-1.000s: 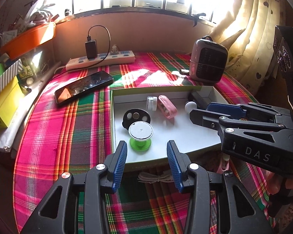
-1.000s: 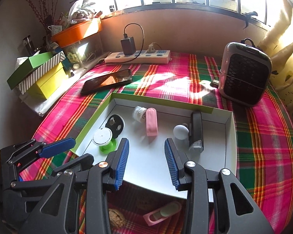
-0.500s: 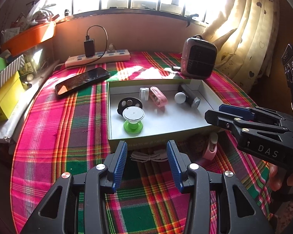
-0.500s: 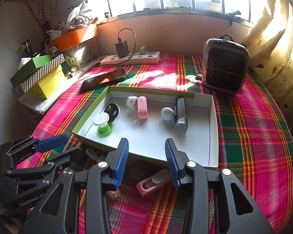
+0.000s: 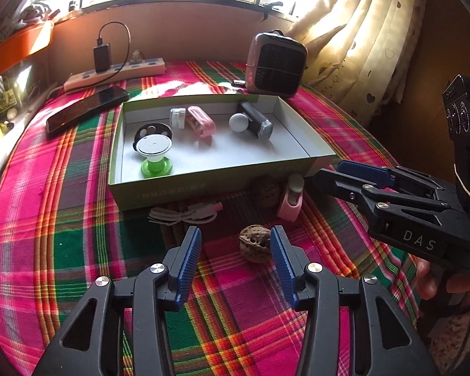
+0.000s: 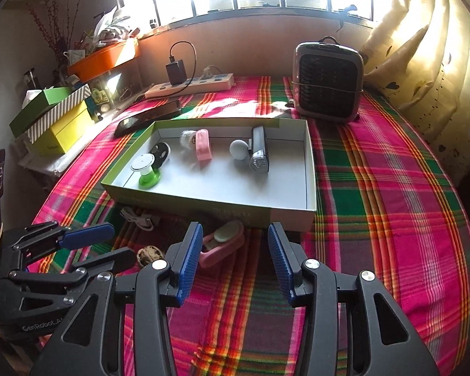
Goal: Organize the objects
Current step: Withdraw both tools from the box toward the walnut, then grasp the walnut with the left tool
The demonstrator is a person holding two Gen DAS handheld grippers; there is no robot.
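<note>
Retreated; walnut (image 5: 254, 243) between tool (image 5: 236, 263) fingers.

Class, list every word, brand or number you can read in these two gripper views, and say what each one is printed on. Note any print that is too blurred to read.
"DAS": on the body of the right gripper, seen from the left wrist view.
"GenRobot.A": on the body of the left gripper, seen from the right wrist view; its end is cut off.
Pale print on the front wall of the green box: too blurred to read.
</note>
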